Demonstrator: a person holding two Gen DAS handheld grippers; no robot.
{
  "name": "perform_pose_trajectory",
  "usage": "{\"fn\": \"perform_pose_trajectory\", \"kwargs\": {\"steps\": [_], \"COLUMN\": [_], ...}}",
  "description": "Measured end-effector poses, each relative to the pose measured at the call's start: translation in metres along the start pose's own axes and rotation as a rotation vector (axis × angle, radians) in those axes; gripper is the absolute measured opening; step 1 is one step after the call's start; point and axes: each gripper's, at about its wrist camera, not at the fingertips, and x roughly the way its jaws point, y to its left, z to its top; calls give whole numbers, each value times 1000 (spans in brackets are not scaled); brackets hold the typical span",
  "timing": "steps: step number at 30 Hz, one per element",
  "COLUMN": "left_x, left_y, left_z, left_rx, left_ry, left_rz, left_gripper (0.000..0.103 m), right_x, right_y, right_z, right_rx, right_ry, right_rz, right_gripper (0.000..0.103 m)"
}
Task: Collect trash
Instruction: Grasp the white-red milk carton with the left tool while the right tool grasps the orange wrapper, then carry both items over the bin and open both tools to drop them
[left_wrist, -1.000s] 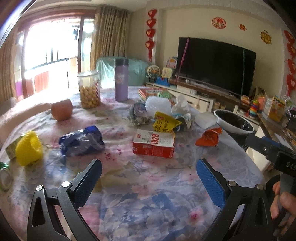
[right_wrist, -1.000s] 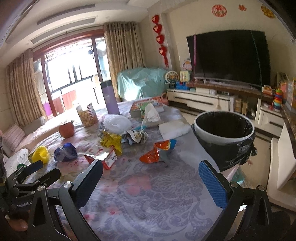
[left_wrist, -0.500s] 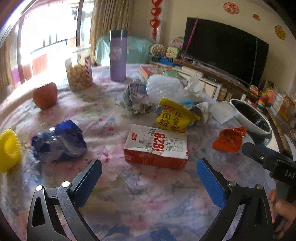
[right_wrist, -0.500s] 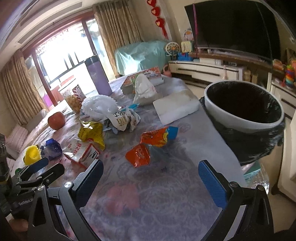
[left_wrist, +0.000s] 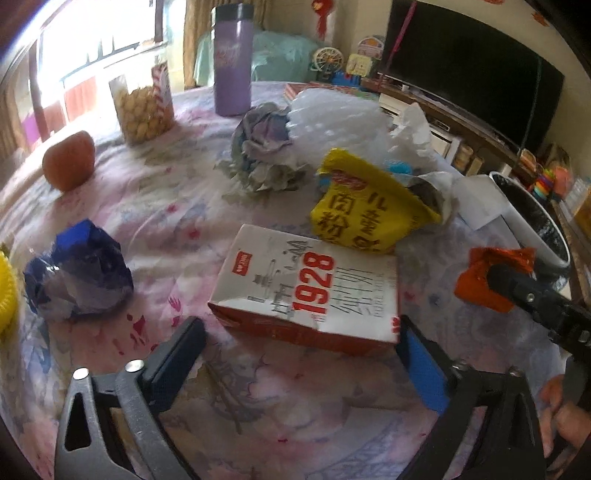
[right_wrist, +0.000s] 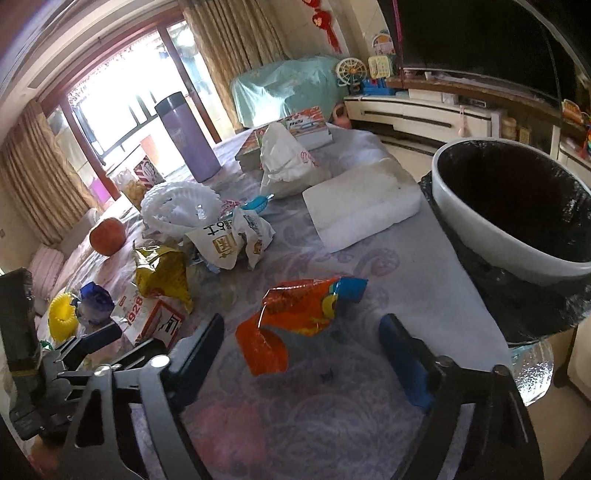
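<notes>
Both grippers nearer; carton (left_wrist: 310, 291) lies crosswise.

One carton (left_wrist: 310, 291), one apple (left_wrist: 68, 160), one bin (right_wrist: 517, 206), two grippers

Both wrist views angled down, close over the table (left_wrist: 110, 206), sharing the 1928 box (left_wrist: 314, 291).

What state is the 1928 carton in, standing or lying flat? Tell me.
Lying flat. The 1928 carton rests on its broad side on the tablecloth, its printed face turned up.
</notes>
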Motion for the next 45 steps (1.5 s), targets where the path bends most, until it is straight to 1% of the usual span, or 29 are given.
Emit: {"fn": "perform_pose_trajectory", "kwargs": {"steps": [2,3,4,5,6,8,14,17,20,27,38,45], "left_x": [-1,-3,-4,-7,-10,-17,-44,-57,-64,-70,-42,-15], "left_y": [3,4,5,6,7,13,33,36,26,-21,-71,-101], "left_z": [0,0,-1,-2,-4,-9,-29,-35,-34,-28,5,30], "left_rx": [-7,-5,-1,11,21,36,52,46,67,159,258,308], "left_ry": [-8,-17,-22,-32,-40,-54,-96,-116,-134,-149,-132,-113], "left_rz": [-14,-36,-51,-60,-58,-60,-67,-87,-110,-196,-282,-307], "left_gripper": [86,86,86,86,86,86,86,86,86,86,86,86], "right_x": [4,5,5,4,2,1,-8,-14,-24,-54,-89,-101], "right_y": [0,0,-1,-2,-2,0,2,5,5,-13,-68,-94], "right_z": [0,0,0,0,-1,0,-7,-9,-9,-5,6,16], "right_rx": [-5,-7,-9,-10,-12,-16,-11,-15,-15,13,93,128], "right_ry": [14,19,21,20,16,9,-1,-5,-19,-71,-130,-155], "right_rz": [-1,2,5,8,14,19,57,68,77,51,-21,-48], "right_gripper": [56,50,39,33,31,21,15,15,15,15,15,15]}}
